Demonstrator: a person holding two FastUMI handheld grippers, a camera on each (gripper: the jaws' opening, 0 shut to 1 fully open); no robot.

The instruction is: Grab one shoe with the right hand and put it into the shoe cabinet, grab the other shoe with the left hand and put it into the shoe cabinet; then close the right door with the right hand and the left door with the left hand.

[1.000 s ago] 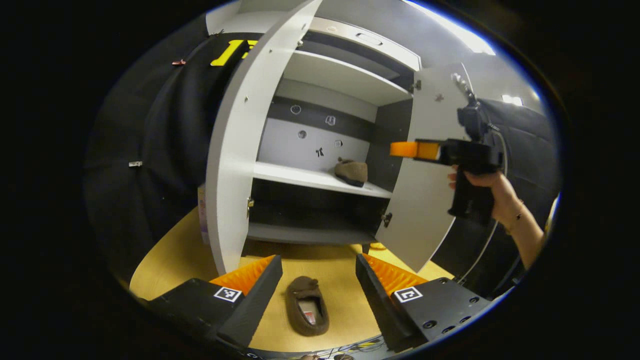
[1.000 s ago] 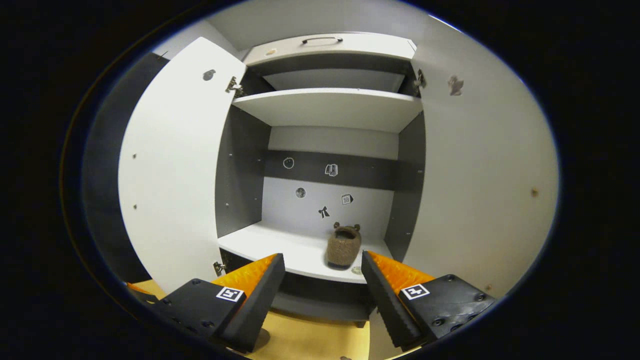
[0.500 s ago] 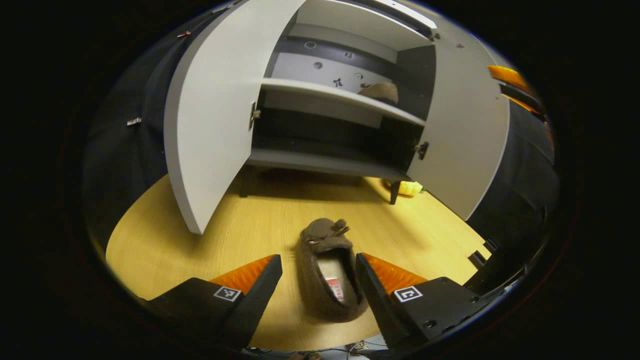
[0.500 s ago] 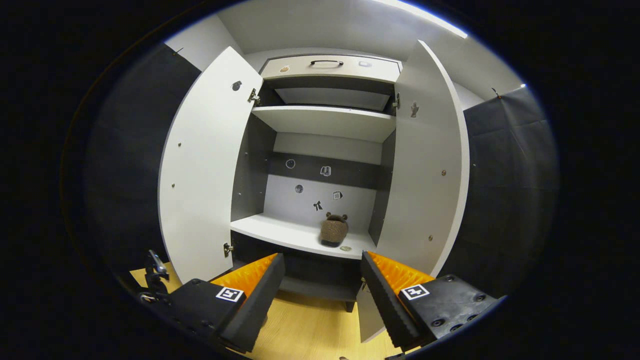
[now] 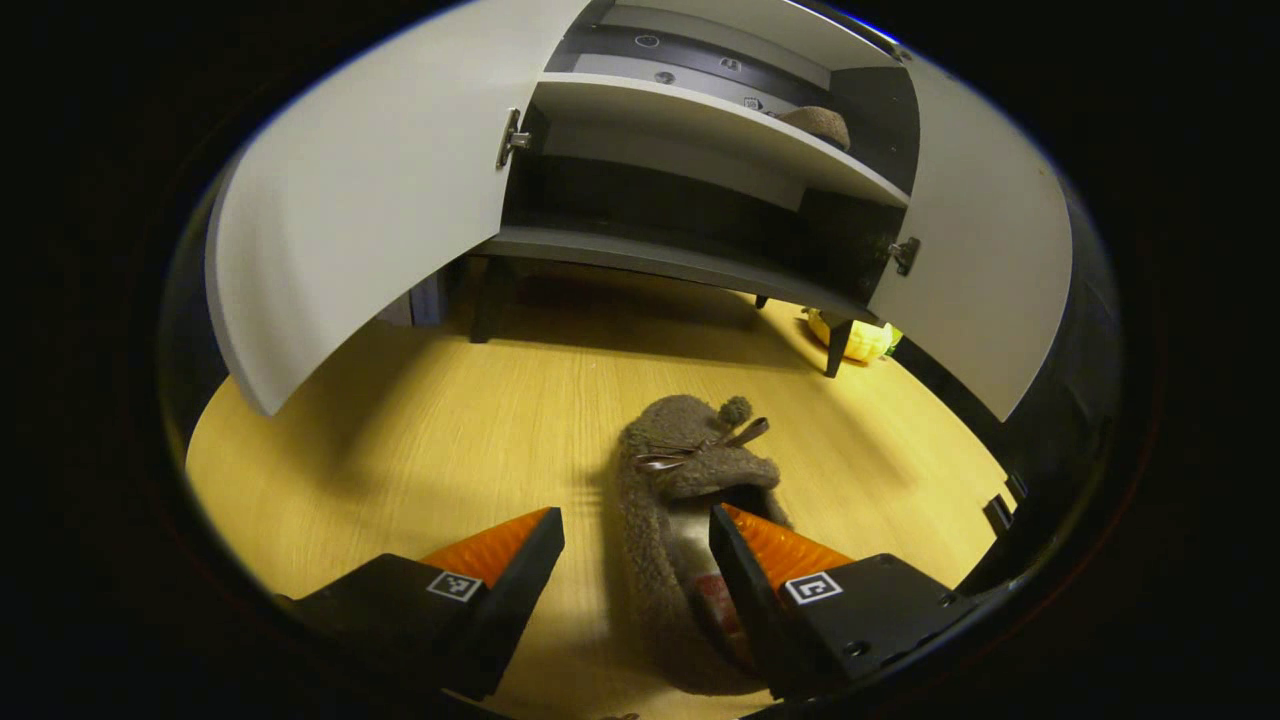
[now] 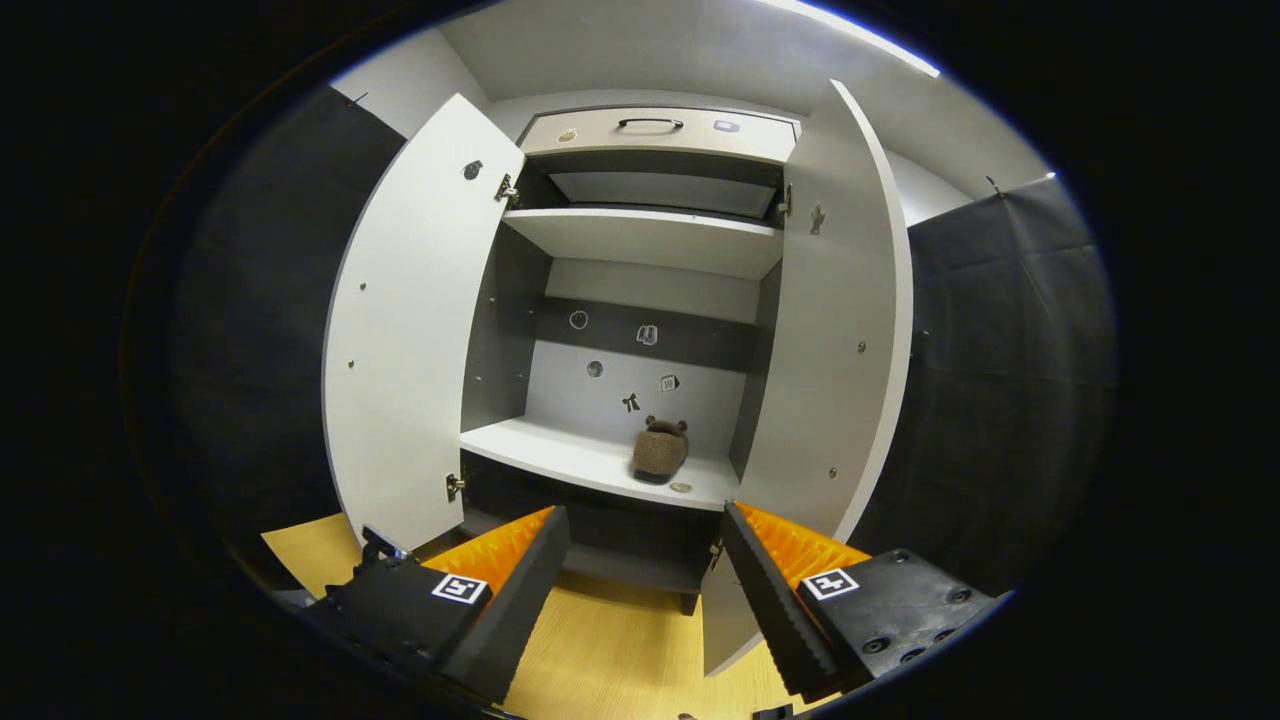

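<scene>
With the left hand-held gripper spread open and one finger already inside the slipper on the floor, closing may pinch only the soft wall and let it sag loose.

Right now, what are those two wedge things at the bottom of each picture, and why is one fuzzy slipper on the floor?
Those wedges are the two fingers of a grabbing tool that a person holds, one in each hand. A small camera rides on each tool. In the left gripper view, the left tool is open, low over the wooden floor, with a brown slipper between its fingers, not squeezed yet. In the right gripper view, the right tool is open and empty, facing the shoe cabinet. Both doors are open, and the other slipper sits on a shelf inside.
</scene>
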